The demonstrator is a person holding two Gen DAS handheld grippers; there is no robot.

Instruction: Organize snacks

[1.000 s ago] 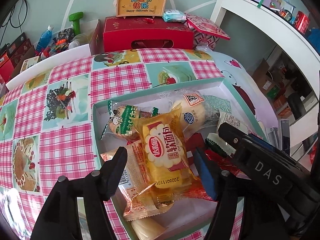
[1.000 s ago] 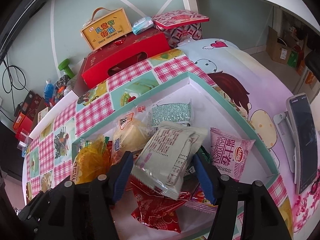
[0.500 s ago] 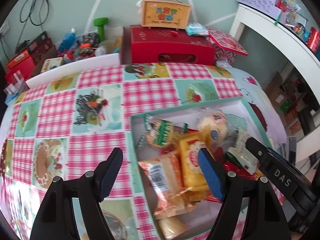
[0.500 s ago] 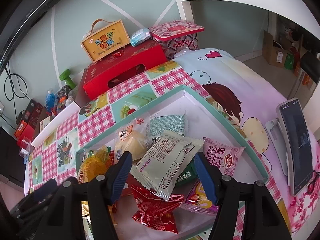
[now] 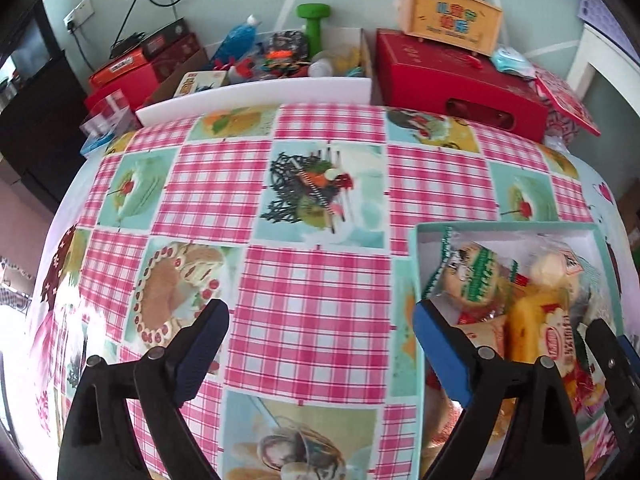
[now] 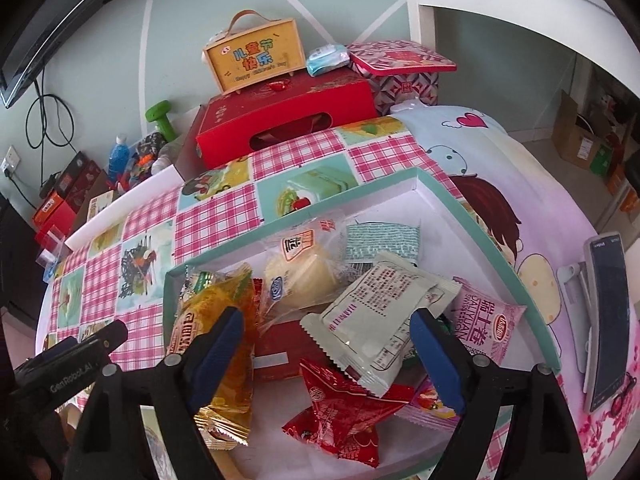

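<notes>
Both tools just spread wide and empty, right tool [image 6: 326,354] over the box's [image 6: 486,236] pale snack packet [image 6: 380,320]: light, crinkly, slippery, so pinch across its flat middle.

Pink-and-white checked tablecloth [image 5: 312,280], teal-rimmed white box [image 6: 496,248], yellow snack packet [image 6: 216,320], red wrapper [image 6: 340,404]

We seem to be in a home: a pink-checked oilcloth tabletop [image 5: 312,264], a green dumbbell [image 5: 313,24], red cardboard gift box [image 6: 288,120], cartoon-printed bedsheet [image 6: 500,184].
</notes>
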